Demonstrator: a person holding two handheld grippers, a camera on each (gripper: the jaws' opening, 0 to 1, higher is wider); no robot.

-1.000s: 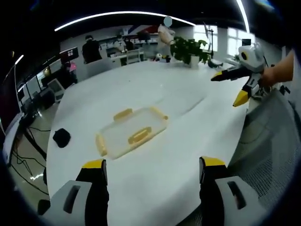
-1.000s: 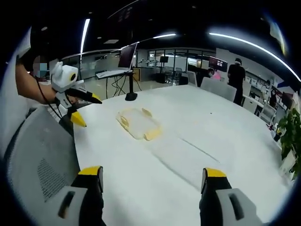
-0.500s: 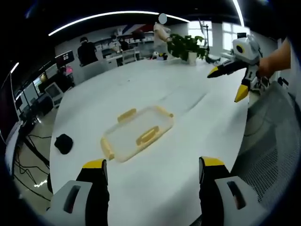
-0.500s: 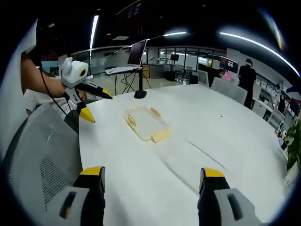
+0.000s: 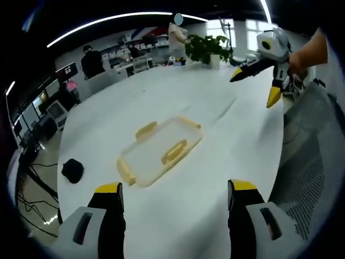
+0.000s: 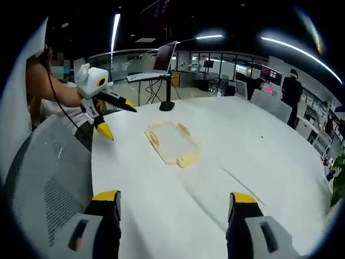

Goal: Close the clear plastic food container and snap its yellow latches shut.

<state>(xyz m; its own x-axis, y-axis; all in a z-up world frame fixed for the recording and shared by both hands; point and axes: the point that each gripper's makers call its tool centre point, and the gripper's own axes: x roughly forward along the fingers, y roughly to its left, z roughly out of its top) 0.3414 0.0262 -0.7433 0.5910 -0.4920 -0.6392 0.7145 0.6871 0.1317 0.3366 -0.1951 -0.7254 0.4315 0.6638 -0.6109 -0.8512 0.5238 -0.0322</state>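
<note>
Desk: white desk (image 5: 178,97), broad bare top on every side of the container.
Container: clear plastic food container (image 5: 160,151) with yellow latches (image 5: 173,152), mid-desk, nearer the left edge, well apart from both tools.
Left gripper (image 5: 175,197): jaws spread, holding nothing.
Right gripper (image 6: 175,202): jaws spread, holding nothing.
Change: container sits larger in both views than before.
Writing: none legible.

I note the container (image 5: 161,155) is clear, smooth plastic with opaque yellow plastic latches (image 5: 174,152). The table (image 5: 215,162) reads as a matt white surface with a faint seam. The chair (image 6: 48,183) back is grey woven mesh. My left gripper (image 5: 175,197) and right gripper (image 6: 175,199) have grey moulded plastic jaws with yellow tips.
</note>
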